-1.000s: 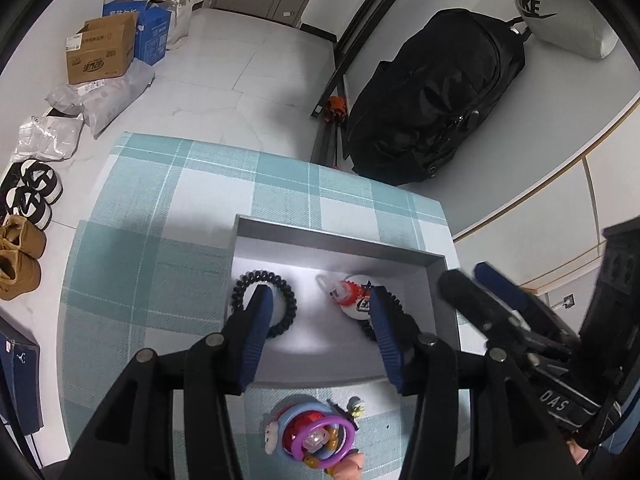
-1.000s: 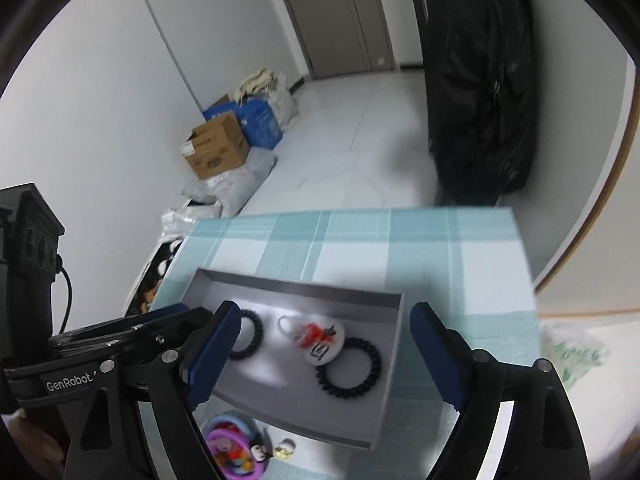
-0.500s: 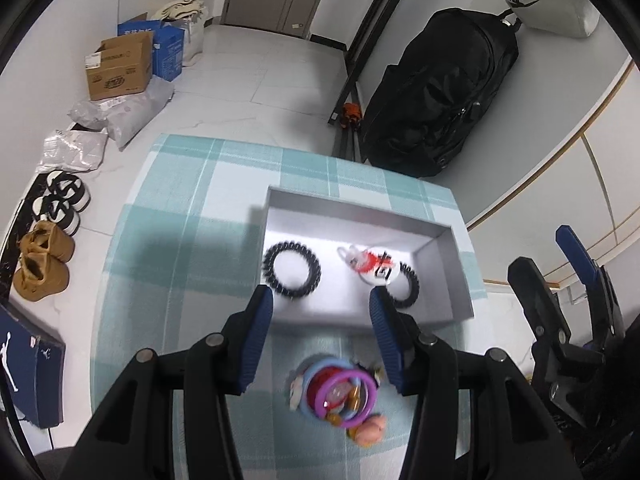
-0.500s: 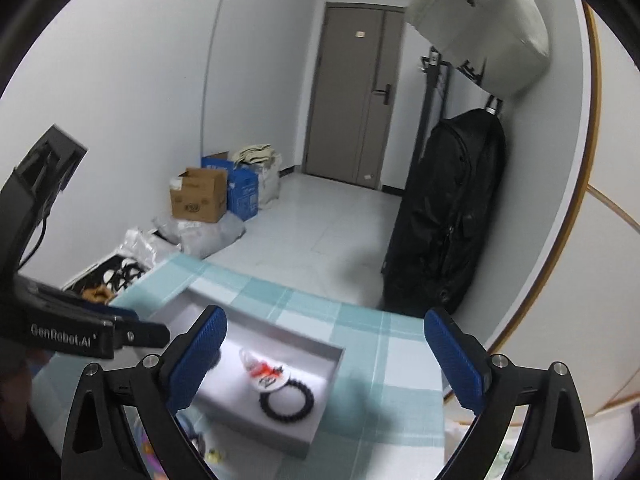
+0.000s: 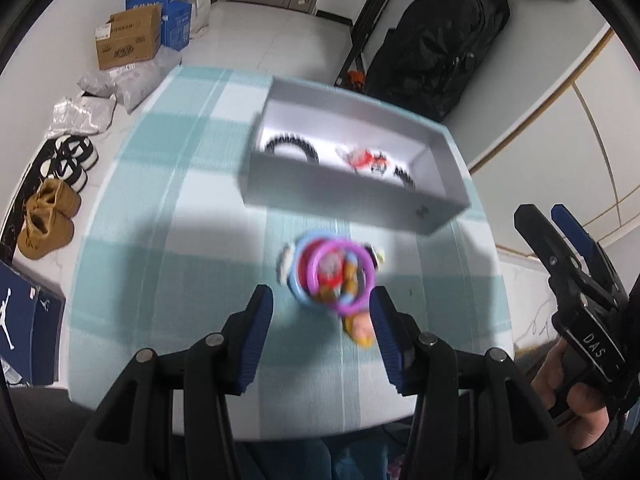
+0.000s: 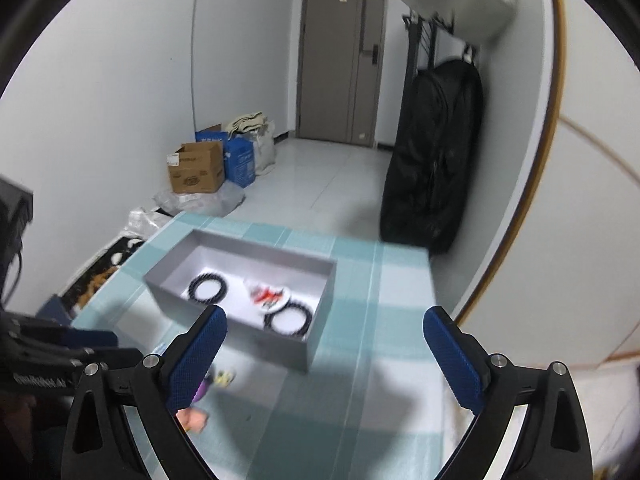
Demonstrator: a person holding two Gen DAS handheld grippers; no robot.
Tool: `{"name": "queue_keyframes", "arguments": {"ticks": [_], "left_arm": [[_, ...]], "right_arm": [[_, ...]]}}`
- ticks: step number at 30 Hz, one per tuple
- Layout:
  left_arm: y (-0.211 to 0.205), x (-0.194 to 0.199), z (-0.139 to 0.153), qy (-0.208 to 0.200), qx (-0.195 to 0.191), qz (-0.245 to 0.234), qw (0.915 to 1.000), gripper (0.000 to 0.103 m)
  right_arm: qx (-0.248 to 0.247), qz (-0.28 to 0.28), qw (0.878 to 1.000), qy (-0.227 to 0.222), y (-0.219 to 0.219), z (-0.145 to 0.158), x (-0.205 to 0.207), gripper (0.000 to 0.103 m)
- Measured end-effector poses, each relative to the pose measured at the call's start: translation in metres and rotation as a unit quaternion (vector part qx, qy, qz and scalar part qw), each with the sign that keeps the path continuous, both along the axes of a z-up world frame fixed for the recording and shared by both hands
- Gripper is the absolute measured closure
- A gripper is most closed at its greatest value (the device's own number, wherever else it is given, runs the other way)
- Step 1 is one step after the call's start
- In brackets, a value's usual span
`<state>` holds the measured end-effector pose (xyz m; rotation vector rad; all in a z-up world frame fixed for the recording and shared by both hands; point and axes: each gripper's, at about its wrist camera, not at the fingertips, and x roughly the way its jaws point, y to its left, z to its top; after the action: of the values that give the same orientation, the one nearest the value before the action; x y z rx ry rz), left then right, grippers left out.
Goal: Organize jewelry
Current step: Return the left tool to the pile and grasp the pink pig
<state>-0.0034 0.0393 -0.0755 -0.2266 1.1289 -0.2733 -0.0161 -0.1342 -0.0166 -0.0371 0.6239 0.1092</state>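
Both tools hang above a tabletop [image 5: 168, 240] covered in a teal-and-white checked cloth, each released and gripping nothing. The left tool [image 5: 320, 316] has its blue-padded fingers [image 5: 256, 332] spread to either side of a cluster of colourful plastic bangles [image 5: 334, 276], purple, blue and red rings stacked together, lying on the cloth just ahead of the fingertips and between them; whether the pads are level with the bangles or above them cannot be told through the blur. A small peach-coloured charm [image 5: 360, 330] lies against the near edge of the cluster, close to the left tool's right finger.

Farther ahead of the left tool sits a grey open tray [image 5: 344, 200], its near wall facing the camera. Inside it lie a black coil hair tie [image 5: 290, 146] toward the left end, a white and red ornament [image 5: 366, 158] in the middle, and a second black coil hair tie [image 5: 404, 176] toward the right end, partly hidden by the tray wall.

The right tool [image 6: 324, 348] is spread wide, held off to the right of the left tool and well clear of the jewelry; the tray lies ahead of it and to its left, and the bangles are mostly hidden behind its left finger [image 6: 196, 360].

Beyond the tabletop, a cardboard box [image 5: 128, 38], shoes [image 5: 46, 220] and a black bag [image 5: 436, 36] rest on the floor.
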Motion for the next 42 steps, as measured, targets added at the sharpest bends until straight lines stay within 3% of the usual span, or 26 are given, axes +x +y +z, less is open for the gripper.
{"name": "queue_keyframes", "arguments": {"ticks": [3, 7, 14, 18, 28, 31, 42], "left_arm": [[-0.008, -0.007, -0.001, -0.003, 0.012, -0.018, 0.9998, 0.059], [-0.018, -0.011, -0.007, -0.001, 0.022, -0.027, 0.9994, 0.059], [-0.027, -0.014, -0.015, 0.006, 0.03, -0.033, 0.999, 0.059], [-0.028, -0.01, -0.019, 0.009, 0.029, -0.026, 0.9992, 0.059], [-0.04, -0.012, -0.024, 0.003, 0.051, -0.033, 0.9981, 0.059], [-0.044, -0.012, -0.028, 0.014, 0.054, -0.04, 0.9976, 0.079], [-0.043, -0.015, -0.026, 0.008, 0.049, -0.06, 0.997, 0.082]], "right_arm": [[0.022, 0.001, 1.0, 0.007, -0.008, -0.008, -0.004, 0.003], [0.125, 0.045, 0.99, 0.036, -0.025, -0.019, -0.003, 0.0], [0.074, 0.044, 0.996, 0.029, -0.016, -0.021, -0.012, 0.0], [0.045, 0.013, 0.996, 0.071, -0.018, -0.031, -0.008, 0.0], [0.064, -0.005, 0.995, 0.079, -0.032, -0.034, -0.008, 0.001], [0.084, -0.002, 0.993, 0.085, -0.037, -0.035, -0.005, 0.001], [0.143, -0.014, 0.984, 0.109, -0.053, -0.041, -0.001, 0.001]]}}
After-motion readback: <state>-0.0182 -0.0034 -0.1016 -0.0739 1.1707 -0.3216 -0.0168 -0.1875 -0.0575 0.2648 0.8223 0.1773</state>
